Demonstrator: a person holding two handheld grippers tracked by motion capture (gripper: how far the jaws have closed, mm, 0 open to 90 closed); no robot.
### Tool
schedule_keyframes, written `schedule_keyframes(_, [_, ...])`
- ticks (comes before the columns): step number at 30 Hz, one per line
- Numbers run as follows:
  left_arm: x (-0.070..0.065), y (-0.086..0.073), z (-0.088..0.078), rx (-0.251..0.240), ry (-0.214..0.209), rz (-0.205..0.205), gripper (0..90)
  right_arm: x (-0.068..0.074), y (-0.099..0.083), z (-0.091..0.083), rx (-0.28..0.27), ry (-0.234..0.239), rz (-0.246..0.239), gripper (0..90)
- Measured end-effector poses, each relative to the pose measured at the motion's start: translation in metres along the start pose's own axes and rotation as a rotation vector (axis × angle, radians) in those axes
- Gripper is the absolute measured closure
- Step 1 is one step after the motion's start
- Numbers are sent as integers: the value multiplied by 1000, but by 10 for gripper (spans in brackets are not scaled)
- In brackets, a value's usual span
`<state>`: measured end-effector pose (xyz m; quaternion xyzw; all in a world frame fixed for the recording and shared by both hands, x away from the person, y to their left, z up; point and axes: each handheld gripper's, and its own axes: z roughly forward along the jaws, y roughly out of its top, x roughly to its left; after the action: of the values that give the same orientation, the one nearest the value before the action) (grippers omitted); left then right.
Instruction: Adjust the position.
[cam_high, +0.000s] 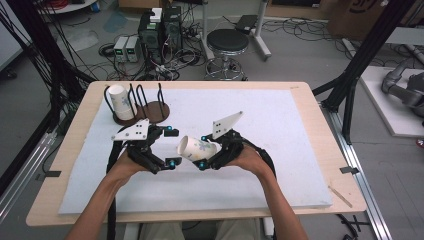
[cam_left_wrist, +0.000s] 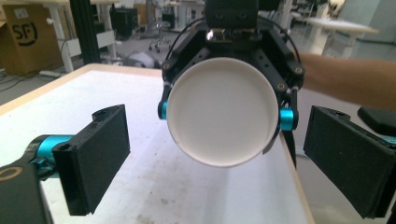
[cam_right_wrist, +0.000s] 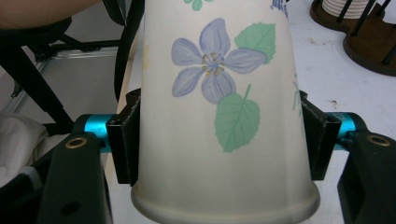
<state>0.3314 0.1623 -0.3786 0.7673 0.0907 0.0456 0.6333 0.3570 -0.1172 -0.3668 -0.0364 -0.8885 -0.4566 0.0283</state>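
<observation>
A paper cup with blue flowers and green leaves lies on its side in the air over the white mat. My right gripper is shut on it, with its pads pressing both sides of the wall near the rim. In the right gripper view the cup runs away from the camera. In the left gripper view the cup's round white bottom faces me. My left gripper stands open just left of the cup, its black pads wide apart and touching nothing.
A wooden cup rack with black wire loops stands at the mat's back left, and a second paper cup sits in it. Beyond the table's far edge are a stool and cabled boxes on the floor.
</observation>
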Motion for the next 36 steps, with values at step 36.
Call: schedule_keyframes(36, [9,28,34,642,-65,38,91,8,31,10,504,-71,-43,312])
